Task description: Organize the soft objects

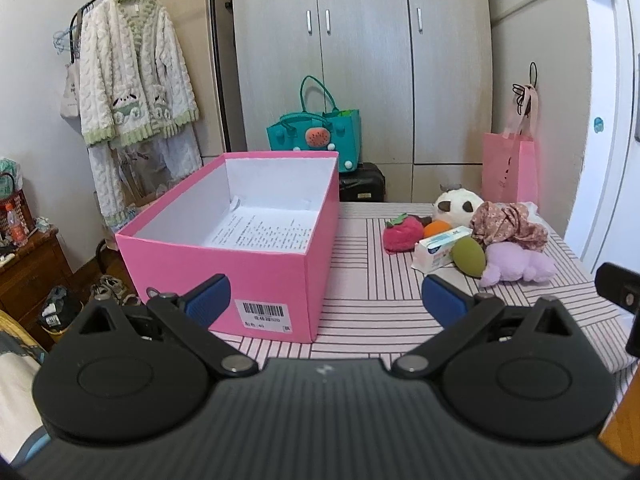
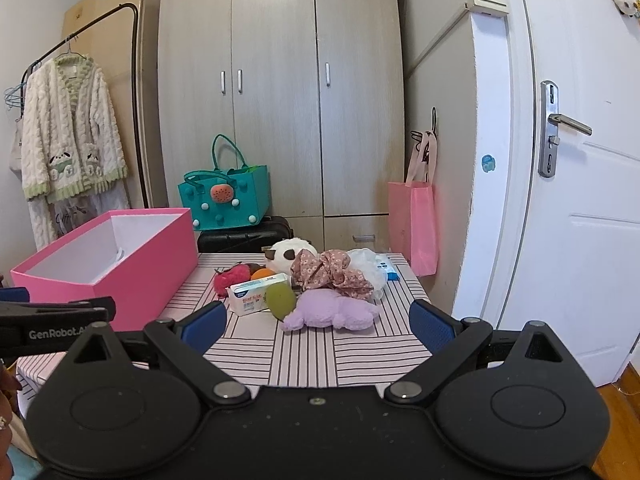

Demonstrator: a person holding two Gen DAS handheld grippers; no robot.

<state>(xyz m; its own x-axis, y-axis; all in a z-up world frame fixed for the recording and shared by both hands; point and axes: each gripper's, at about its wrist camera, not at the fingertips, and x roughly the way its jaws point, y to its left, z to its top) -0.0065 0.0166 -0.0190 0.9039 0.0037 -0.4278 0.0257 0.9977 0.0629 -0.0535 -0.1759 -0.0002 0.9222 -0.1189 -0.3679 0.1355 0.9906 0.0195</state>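
A pink box [image 1: 224, 264] [image 2: 132, 276] stands open on the striped table, holding only a printed paper sheet. To its right lies a heap of soft things: a purple plush [image 1: 518, 264] [image 2: 332, 310], a green oval toy [image 1: 468, 257] [image 2: 281, 299], a tissue pack [image 1: 438, 249] [image 2: 256, 290], a red strawberry plush [image 1: 402, 235] [image 2: 230, 276], a panda plush [image 1: 458, 204] [image 2: 288, 258] and a floral cloth [image 1: 506, 222] [image 2: 332, 272]. My left gripper [image 1: 326, 300] is open in front of the box's near corner. My right gripper [image 2: 316, 322] is open, short of the heap.
A teal felt bag [image 1: 316, 136] sits on a dark case behind the table, before a wardrobe [image 1: 360, 60]. A pink carrier bag [image 2: 412, 228] hangs at the right near a white door [image 2: 580, 200]. A robe [image 1: 132, 84] hangs on a rack at left.
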